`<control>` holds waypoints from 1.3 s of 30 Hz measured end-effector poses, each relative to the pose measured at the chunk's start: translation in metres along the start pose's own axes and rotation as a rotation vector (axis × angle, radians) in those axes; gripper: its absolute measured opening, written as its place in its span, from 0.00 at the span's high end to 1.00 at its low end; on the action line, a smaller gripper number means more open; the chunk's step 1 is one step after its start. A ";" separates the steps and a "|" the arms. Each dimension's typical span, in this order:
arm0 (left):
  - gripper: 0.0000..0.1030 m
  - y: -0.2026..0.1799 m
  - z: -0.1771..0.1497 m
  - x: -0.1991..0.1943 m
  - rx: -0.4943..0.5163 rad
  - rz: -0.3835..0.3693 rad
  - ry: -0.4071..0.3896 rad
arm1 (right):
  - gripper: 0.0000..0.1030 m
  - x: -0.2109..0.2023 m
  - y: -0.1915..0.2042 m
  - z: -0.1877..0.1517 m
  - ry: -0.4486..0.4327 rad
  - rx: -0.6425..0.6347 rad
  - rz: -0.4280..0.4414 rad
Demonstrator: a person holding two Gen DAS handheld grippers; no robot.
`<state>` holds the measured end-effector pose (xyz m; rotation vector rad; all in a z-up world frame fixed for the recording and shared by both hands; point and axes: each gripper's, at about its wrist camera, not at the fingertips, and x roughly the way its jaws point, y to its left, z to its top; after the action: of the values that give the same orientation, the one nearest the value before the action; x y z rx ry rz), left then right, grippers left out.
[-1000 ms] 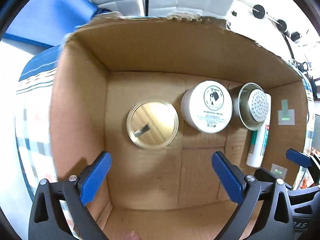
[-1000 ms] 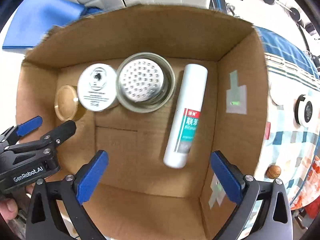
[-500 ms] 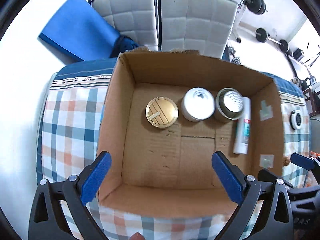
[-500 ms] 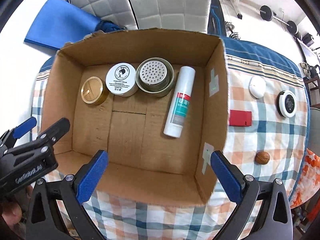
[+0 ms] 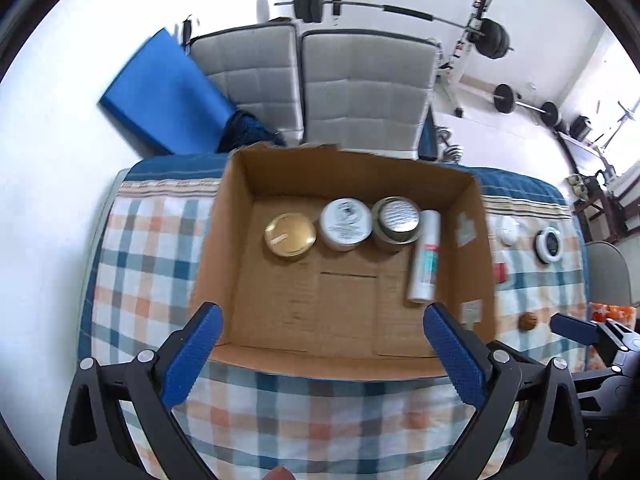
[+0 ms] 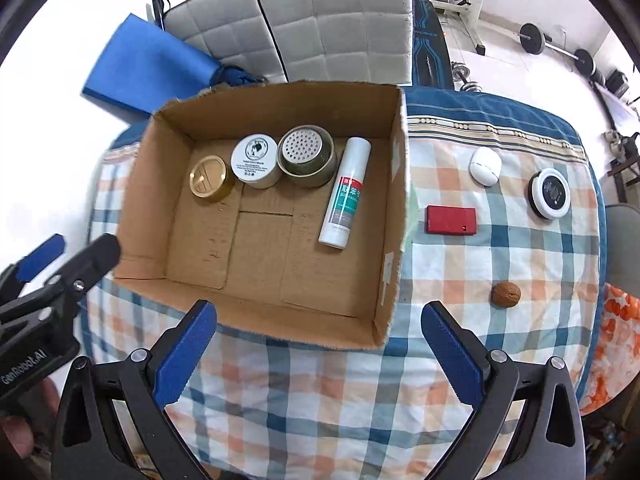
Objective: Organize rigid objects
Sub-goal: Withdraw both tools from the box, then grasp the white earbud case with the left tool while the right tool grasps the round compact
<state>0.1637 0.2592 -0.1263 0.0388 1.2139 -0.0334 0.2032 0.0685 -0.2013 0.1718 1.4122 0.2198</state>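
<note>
An open cardboard box (image 6: pixel 152 216) (image 5: pixel 218 240) sits on a plaid-covered table. Along its far wall stand a gold-lidded tin (image 6: pixel 209 178) (image 5: pixel 289 235), a white cream jar (image 6: pixel 256 156) (image 5: pixel 345 223) and a metal cup with a perforated top (image 6: pixel 306 154) (image 5: pixel 397 218). A white tube (image 6: pixel 346 192) (image 5: pixel 425 256) lies at the right. Outside on the cloth are a red case (image 6: pixel 451 220), a walnut (image 6: pixel 506 294) (image 5: pixel 527 321), a white puck (image 6: pixel 485 166) and a round black-and-white device (image 6: pixel 551 193). My left gripper (image 5: pixel 320 356) and right gripper (image 6: pixel 316 354) hang open and empty above the box's near edge.
Two grey padded chairs (image 6: pixel 304 20) and a blue mat (image 6: pixel 148 68) stand behind the table. Barbells and weights (image 5: pixel 360 4) line the back wall. A hand (image 6: pixel 16 436) holds the left gripper at the lower left of the right wrist view.
Both grippers have risen and pulled back from inside the box, so the whole box and table now show. The box contents have not moved.
</note>
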 end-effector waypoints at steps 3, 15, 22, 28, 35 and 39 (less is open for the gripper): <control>0.00 -0.031 0.006 -0.010 0.020 -0.037 -0.025 | 0.00 -0.019 -0.025 -0.002 -0.021 0.030 0.003; 0.00 -0.192 0.067 0.035 0.139 -0.130 0.019 | 0.00 -0.047 -0.219 0.032 -0.083 0.306 -0.072; 0.00 -0.257 0.099 0.117 0.195 -0.073 0.125 | 0.00 0.014 -0.325 0.078 -0.030 0.452 -0.077; 0.00 -0.288 0.108 0.191 0.247 -0.021 0.217 | 0.08 0.094 -0.362 0.108 0.086 0.493 -0.042; 0.00 -0.301 0.106 0.236 0.291 -0.002 0.290 | 0.23 0.148 -0.370 0.120 0.156 0.449 -0.029; 0.02 -0.314 0.103 0.249 0.336 -0.020 0.306 | 0.24 0.141 -0.380 0.113 0.179 0.371 -0.089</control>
<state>0.3327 -0.0610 -0.3273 0.3356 1.5035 -0.2562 0.3543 -0.2623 -0.4134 0.4010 1.6264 -0.1057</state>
